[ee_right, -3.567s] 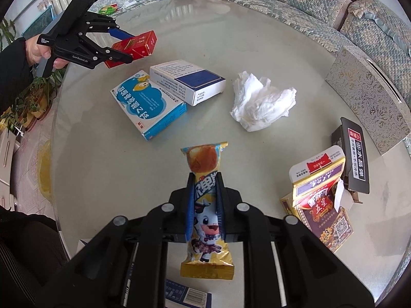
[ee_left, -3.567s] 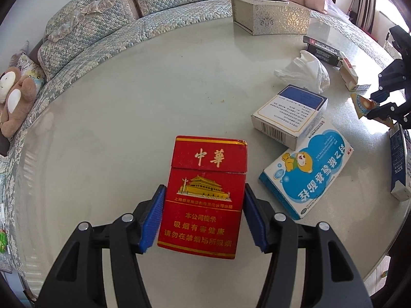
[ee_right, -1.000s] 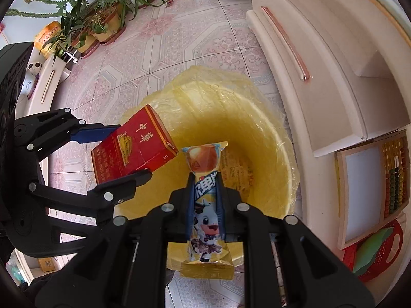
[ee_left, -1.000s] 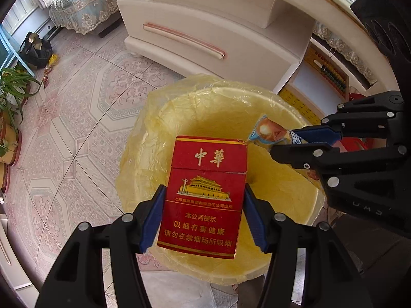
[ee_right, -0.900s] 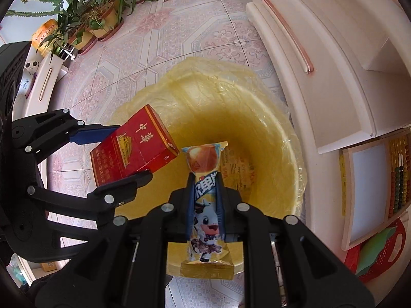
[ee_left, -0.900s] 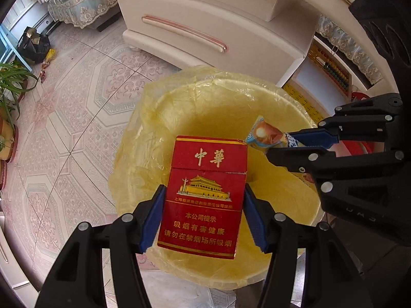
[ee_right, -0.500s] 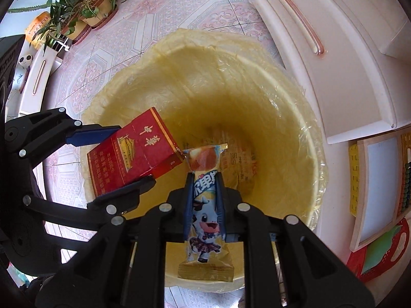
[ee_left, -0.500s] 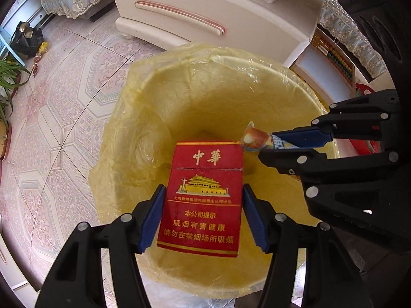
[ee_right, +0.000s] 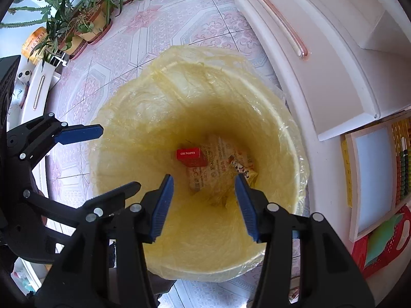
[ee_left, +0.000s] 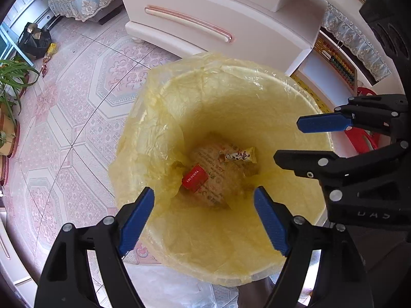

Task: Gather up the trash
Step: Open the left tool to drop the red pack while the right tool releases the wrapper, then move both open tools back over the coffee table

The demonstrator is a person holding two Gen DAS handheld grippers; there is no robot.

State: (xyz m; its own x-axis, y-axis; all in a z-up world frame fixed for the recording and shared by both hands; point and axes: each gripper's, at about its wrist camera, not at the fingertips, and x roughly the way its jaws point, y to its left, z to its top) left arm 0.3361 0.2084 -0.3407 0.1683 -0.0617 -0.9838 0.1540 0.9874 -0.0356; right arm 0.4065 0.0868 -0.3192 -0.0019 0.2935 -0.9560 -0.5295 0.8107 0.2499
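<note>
A bin with a yellow plastic liner [ee_left: 179, 107] [ee_right: 143, 118] stands on the tiled floor below both grippers. On its bottom lie the red cigarette pack [ee_left: 194, 178] [ee_right: 190, 157] and the snack wrapper [ee_left: 239, 156] [ee_right: 242, 167], on top of a printed bag. My left gripper [ee_left: 204, 215] points straight down over the bin, its jaws opening with nothing between them. My right gripper [ee_right: 204, 202] hangs over the bin too, jaws opening and empty. Each gripper shows at the edge of the other's view: the right gripper [ee_left: 300, 138] and the left gripper [ee_right: 115, 159].
A white cabinet with a long drawer handle [ee_left: 187, 21] [ee_right: 280, 20] stands just behind the bin. Potted plants [ee_right: 77, 25] line the floor at the far left. A red basket [ee_right: 380, 243] and an abacus [ee_left: 336, 59] sit by the cabinet's side.
Both grippers opened above the bin. The red cigarette pack dropped out of the left one and the snack wrapper out of the right one; both now lie at the bin's bottom.
</note>
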